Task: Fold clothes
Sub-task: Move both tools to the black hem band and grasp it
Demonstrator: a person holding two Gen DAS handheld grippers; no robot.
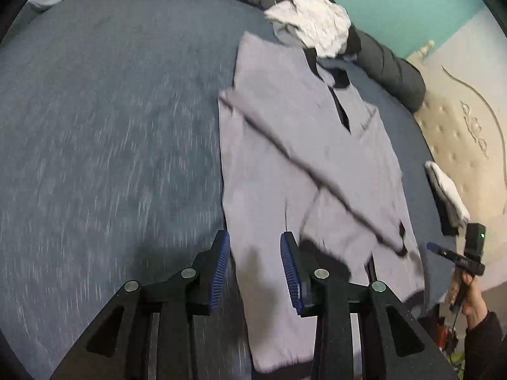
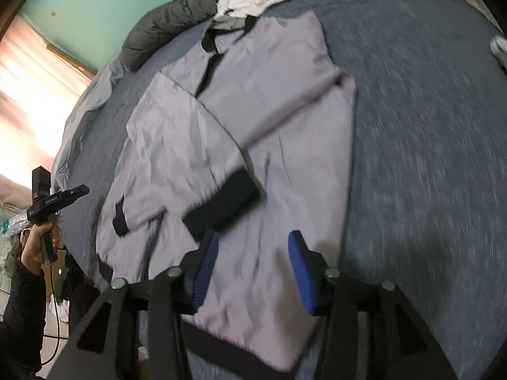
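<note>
The lilac jacket lies flat on the blue-grey bed, with both sleeves folded across its front; the black cuff of one sleeve rests just ahead of the right tongs. The left tongs hang above the jacket's lower edge with the blue pads apart and nothing between them. The right tongs are also open and empty, above the hem. Far ahead of both tongs, beyond the collar, a crumpled white cloth lies against a dark quilted cover. The pictures are blurred, so fine detail is unclear.
</note>
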